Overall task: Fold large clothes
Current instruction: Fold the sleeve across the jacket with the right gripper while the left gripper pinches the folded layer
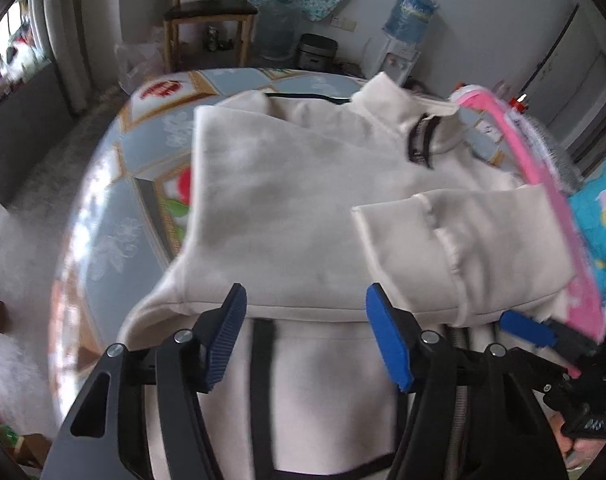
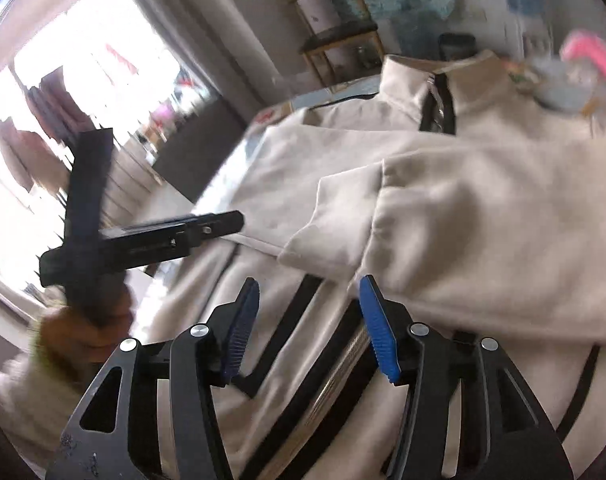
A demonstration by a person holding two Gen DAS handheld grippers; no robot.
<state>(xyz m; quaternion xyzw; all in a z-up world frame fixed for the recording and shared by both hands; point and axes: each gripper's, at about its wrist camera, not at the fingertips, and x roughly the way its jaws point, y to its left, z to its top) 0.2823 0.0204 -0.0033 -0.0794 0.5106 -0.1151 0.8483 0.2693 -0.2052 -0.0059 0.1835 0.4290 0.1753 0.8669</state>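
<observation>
Folding the cream fleece zip-front jacket (image 1: 287, 200) looks partly done: it lies on the round patterned table (image 1: 143, 152), both sleeves turned in across the chest, the right cuff (image 1: 407, 232) lying on top. The lower body hangs off the near edge. Judging from that, the next move calls for gripping the hem and carrying it up toward the collar (image 1: 399, 108).

On the left, the left gripper (image 1: 303, 328) angles steeply down over the fold edge, blue pads (image 1: 227, 336) parted, nothing between them. The right gripper (image 2: 309, 328) tilts down beside the cuff, jaws apart and empty.
</observation>
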